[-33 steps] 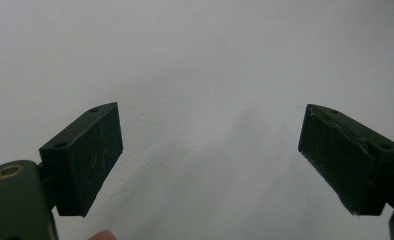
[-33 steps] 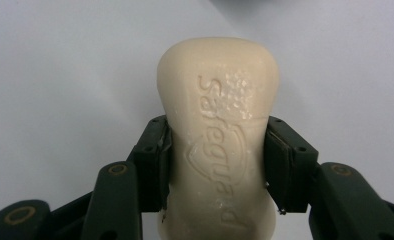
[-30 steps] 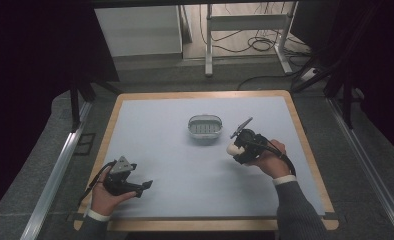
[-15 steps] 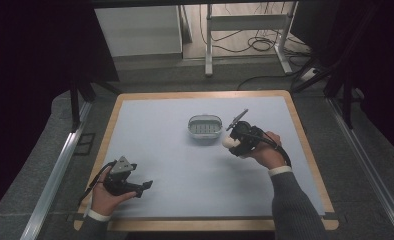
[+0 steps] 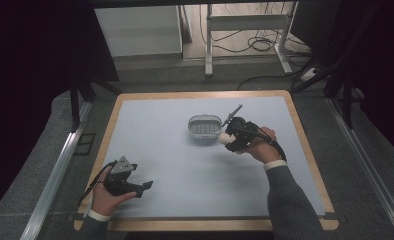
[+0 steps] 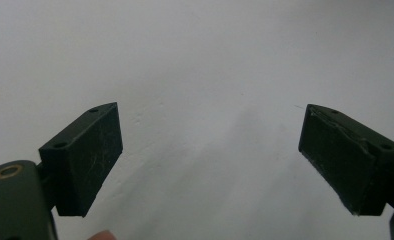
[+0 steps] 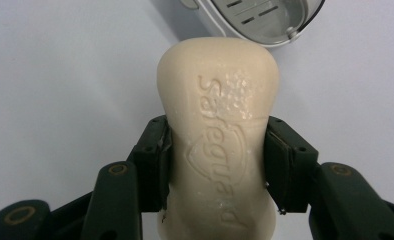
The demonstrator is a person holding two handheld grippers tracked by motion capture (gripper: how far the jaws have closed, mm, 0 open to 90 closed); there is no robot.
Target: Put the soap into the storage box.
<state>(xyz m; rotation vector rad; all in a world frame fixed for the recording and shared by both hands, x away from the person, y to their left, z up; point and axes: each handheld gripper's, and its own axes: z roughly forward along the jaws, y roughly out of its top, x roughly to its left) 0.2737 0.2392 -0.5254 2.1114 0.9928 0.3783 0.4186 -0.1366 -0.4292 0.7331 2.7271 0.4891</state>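
Since a second ago, my right gripper has carried the soap bar farther up the table and leftward, so it now sits just beside the right end of the soap dish. Both jaws are clamped on the cream bar's sides, its embossed face turned toward the gripper's camera. From the right gripper view the dish's slotted tray shows nothing in it, though part of it is cut off. At the near left, my left gripper rests low over the table, jaws wide apart with nothing between them.
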